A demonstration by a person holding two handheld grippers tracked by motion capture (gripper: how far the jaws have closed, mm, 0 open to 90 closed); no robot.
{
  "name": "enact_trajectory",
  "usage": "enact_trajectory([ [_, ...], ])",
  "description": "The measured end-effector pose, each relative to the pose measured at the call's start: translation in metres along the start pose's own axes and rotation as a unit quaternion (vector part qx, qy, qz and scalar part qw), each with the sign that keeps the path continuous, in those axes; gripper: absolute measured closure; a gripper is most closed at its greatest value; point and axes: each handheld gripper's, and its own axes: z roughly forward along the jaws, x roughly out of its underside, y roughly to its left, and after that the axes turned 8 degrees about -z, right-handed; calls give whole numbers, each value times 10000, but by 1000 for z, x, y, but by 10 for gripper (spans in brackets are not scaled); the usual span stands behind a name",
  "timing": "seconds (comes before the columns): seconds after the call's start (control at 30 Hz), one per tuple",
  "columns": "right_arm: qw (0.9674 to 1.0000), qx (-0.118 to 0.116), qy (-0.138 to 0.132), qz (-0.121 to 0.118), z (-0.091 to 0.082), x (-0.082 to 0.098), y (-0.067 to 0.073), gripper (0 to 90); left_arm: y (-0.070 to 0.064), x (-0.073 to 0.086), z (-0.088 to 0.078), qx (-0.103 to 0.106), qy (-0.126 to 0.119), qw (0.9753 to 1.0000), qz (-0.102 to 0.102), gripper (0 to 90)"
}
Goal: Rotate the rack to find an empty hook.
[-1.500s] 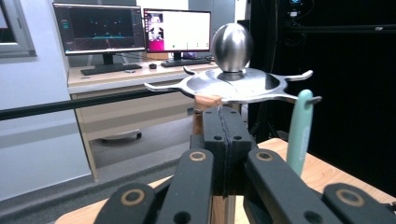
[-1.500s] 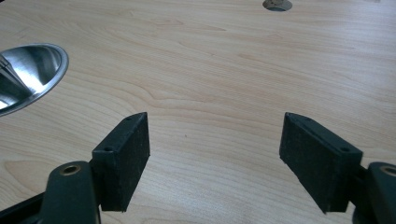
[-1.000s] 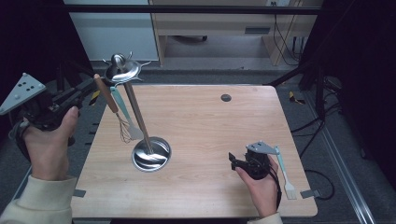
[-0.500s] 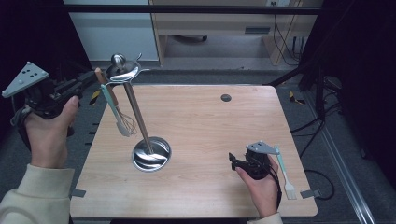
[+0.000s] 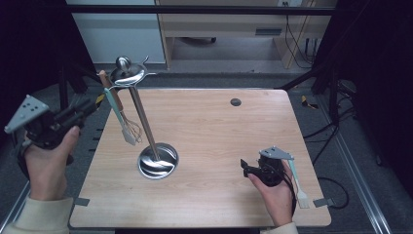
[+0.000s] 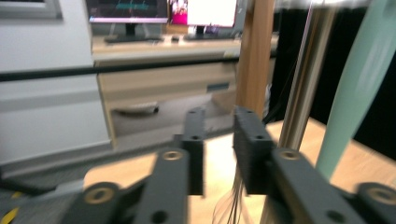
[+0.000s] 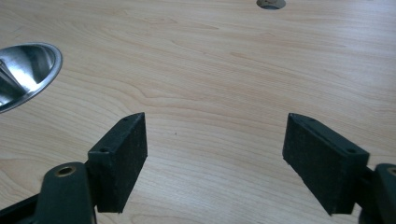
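The left tool (image 5: 83, 110), jaws slightly parted and just opening on nothing, sits left of the utensil stand (image 5: 146, 122), nearer its upright-hanging whisk (image 5: 124, 114) than the wide-open right tool (image 5: 249, 168).

One metal utensil stand (image 5: 157, 161) rises from the worktop (image 5: 219, 131). Two utensils hang from its top: one whisk (image 5: 130, 127) and one pale green spatula (image 5: 120, 116). One more spatula (image 5: 298, 186) lies far right of the stand.
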Motion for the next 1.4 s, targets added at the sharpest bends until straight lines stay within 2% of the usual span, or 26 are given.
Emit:
enact_trajectory([
  [0.07,10000,5,13,38,-2,-1,-6,210,1,17,-1,-122,137,9998,86,610],
  [0.1,10000,33,22,69,-4,-2,-10,210,1,25,-2,-170,176,9997,78,560],
  [0.2,9998,139,70,104,-9,-2,-25,218,1,50,-2,-245,316,9991,108,481],
  [0.27,9995,229,145,148,-11,0,-36,224,2,67,-1,-307,409,9987,49,393],
  [0.4,9990,291,202,273,-13,5,-60,302,3,97,1,-457,605,9971,115,312],
  [0.47,9988,303,203,314,-15,7,-71,406,4,112,4,-431,780,9960,44,242],
  [0.6,9982,418,213,365,-17,11,-92,563,7,139,11,-395,1088,9933,64,162],
  [0.73,9969,608,348,370,-16,16,-107,711,13,159,15,-370,1204,9920,-72,116],
  [1.0,9928,956,657,306,-7,30,-121,900,20,176,17,-350,1450,9886,-182,96],
  [1.2,9888,1094,956,330,5,42,-131,900,21,180,18,-350,1460,9884,-224,93],
  [1.4,9855,1145,1164,467,14,51,-138,900,19,181,20,-320,1521,9876,-195,89],
])
